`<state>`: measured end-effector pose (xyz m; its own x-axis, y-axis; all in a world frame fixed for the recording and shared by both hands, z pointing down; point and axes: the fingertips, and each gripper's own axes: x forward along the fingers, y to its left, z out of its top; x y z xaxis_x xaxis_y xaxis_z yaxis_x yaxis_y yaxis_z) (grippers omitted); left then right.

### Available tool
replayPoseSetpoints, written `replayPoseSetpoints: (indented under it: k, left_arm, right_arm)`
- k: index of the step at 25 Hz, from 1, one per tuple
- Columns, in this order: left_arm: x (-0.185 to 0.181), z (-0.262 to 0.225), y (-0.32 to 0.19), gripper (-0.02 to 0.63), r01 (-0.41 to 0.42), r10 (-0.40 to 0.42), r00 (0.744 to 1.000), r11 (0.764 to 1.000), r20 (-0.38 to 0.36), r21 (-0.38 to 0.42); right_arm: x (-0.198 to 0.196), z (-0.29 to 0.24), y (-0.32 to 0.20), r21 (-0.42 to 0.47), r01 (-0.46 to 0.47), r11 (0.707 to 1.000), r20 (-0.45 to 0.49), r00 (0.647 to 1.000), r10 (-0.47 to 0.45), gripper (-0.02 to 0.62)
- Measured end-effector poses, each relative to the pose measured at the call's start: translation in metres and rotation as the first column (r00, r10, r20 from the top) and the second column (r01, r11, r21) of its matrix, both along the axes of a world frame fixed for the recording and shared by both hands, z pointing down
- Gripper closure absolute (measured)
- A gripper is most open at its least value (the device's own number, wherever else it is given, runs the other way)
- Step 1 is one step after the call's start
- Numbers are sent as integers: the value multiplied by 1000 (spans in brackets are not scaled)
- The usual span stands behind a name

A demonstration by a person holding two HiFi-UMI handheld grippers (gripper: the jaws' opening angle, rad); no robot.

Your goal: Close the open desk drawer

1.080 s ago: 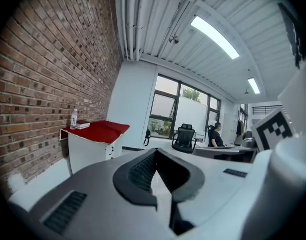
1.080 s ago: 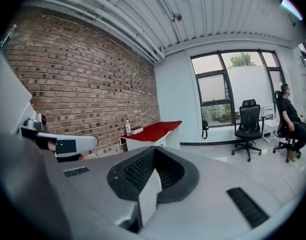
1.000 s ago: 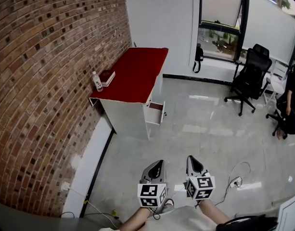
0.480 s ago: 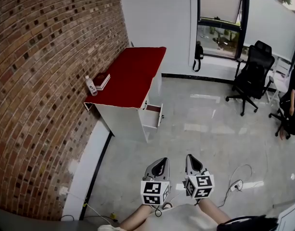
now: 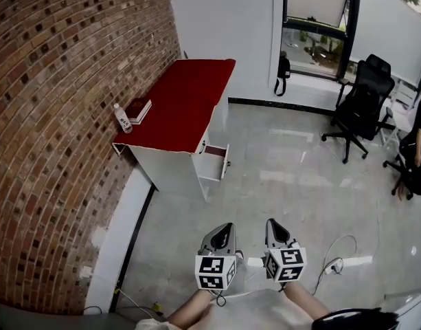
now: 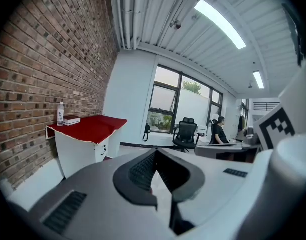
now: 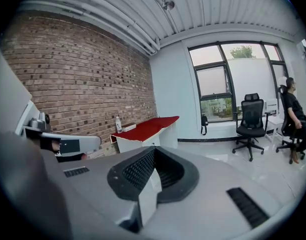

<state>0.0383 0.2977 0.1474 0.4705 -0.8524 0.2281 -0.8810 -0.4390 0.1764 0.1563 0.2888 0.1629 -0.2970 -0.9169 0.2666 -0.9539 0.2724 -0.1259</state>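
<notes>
A white desk with a red top (image 5: pixel 183 102) stands against the brick wall, far ahead of me. Its top drawer (image 5: pixel 214 162) sticks out into the room on the right side. My left gripper (image 5: pixel 223 234) and right gripper (image 5: pixel 275 229) hang side by side low in the head view, well short of the desk. Both are shut with nothing between the fingers. The desk (image 6: pixel 88 130) shows small at the left in the left gripper view, beyond my left gripper (image 6: pixel 155 152). In the right gripper view the desk (image 7: pixel 149 127) lies straight past my right gripper (image 7: pixel 153 151).
A plastic bottle (image 5: pixel 119 118) and a book (image 5: pixel 138 109) sit on the desk's near left corner. The brick wall (image 5: pixel 59 129) runs along the left. A black office chair (image 5: pixel 361 105) and a seated person (image 5: pixel 417 158) are at the right. A power strip with cable (image 5: pixel 332 264) lies on the floor.
The desk has drifted left and slightly up in the head view as the viewpoint shifted. Both grippers stay shut, low in the view.
</notes>
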Motion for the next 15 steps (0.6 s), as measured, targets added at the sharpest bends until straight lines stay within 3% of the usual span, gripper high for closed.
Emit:
replayPoseSetpoints:
  k: [9, 15]
  left_arm:
    - [12, -8, -87, 598, 23, -22, 999, 999, -36, 37]
    - [21, -14, -149, 598, 41, -39, 998, 999, -50, 31]
  right_arm:
    - [12, -15, -81, 45, 23, 999, -22, 1000, -22, 597]
    - [26, -29, -145, 61, 18, 998, 12, 1000, -19, 597]
